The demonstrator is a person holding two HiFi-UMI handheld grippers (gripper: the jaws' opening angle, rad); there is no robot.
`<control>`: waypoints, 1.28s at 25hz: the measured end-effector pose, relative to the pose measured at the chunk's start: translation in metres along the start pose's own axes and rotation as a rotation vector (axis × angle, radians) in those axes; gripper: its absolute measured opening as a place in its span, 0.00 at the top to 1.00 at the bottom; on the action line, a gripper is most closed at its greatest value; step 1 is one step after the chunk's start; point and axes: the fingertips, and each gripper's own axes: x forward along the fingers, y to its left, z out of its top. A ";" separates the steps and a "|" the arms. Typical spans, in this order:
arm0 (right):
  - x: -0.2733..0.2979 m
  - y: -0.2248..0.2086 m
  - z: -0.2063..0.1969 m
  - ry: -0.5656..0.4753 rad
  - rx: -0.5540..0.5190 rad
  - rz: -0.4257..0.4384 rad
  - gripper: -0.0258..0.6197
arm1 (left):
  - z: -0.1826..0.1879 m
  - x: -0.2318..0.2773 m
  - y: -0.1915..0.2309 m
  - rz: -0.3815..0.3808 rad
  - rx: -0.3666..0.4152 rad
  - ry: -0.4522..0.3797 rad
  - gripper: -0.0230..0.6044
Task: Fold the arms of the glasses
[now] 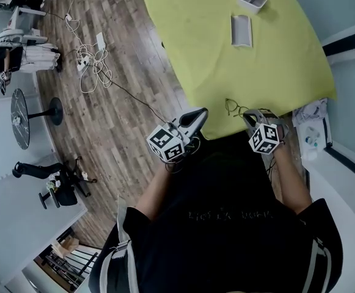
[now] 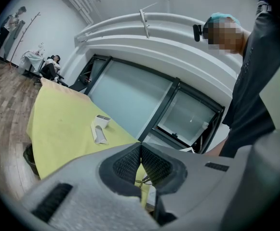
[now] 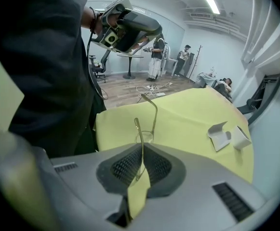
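Thin wire-framed glasses [image 1: 233, 108] sit at the near edge of the yellow table [image 1: 226, 60]. My right gripper [image 1: 249, 117] is shut on one arm of the glasses. In the right gripper view that arm runs up from between the pads [image 3: 125, 167] to a lens [image 3: 145, 136], and the other arm [image 3: 153, 107] stands open beyond it. My left gripper [image 1: 200, 114] hovers just left of the glasses at the table's edge. It is shut with its pads [image 2: 127, 162] touching and nothing between them. A bit of the glasses [image 2: 145, 181] shows below them.
A white curved stand [image 1: 241, 29] and a small white tray [image 1: 252, 0] lie at the far side of the table. Cables and a power strip [image 1: 91, 60] trail over the wooden floor on the left. A window frame [image 1: 348, 90] runs along the right.
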 end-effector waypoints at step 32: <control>0.038 -0.010 0.001 0.048 0.071 0.041 0.91 | -0.006 -0.017 0.002 0.023 -0.014 0.006 0.93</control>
